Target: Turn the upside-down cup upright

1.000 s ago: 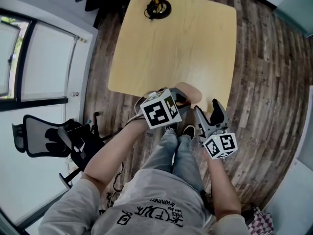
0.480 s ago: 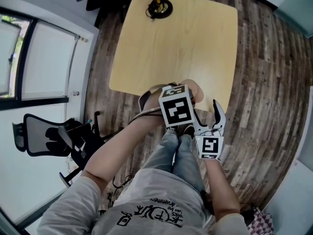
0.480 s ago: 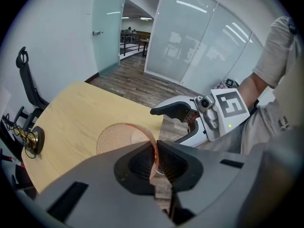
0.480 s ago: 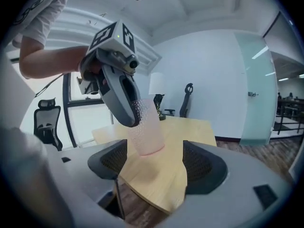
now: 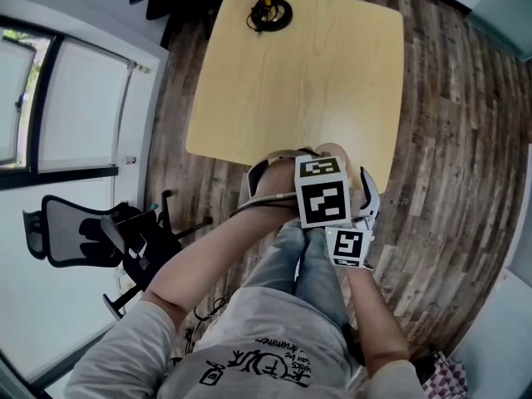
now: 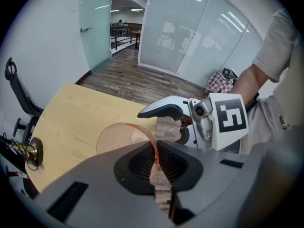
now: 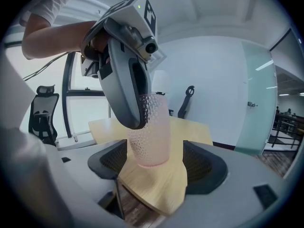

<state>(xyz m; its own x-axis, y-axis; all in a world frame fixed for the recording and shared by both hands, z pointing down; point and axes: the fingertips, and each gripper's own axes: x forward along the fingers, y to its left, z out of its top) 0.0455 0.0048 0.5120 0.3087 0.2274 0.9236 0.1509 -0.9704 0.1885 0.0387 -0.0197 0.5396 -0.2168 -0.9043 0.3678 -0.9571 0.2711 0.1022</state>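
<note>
Left hand-held gripper [image 6: 155, 147] clamped on cup [image 6: 116, 137] wall; right hand-held gripper [image 7: 155, 151] spread wide, cup between jaws.

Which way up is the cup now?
Upright, mouth up: left tongs pinch the rim of the cup from above; its closed base sits lowest in the right gripper view.

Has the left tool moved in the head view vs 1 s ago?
Yes. Judged against the table's near edge, the left tool has shifted right along that edge, closing in on the right tool.
</note>
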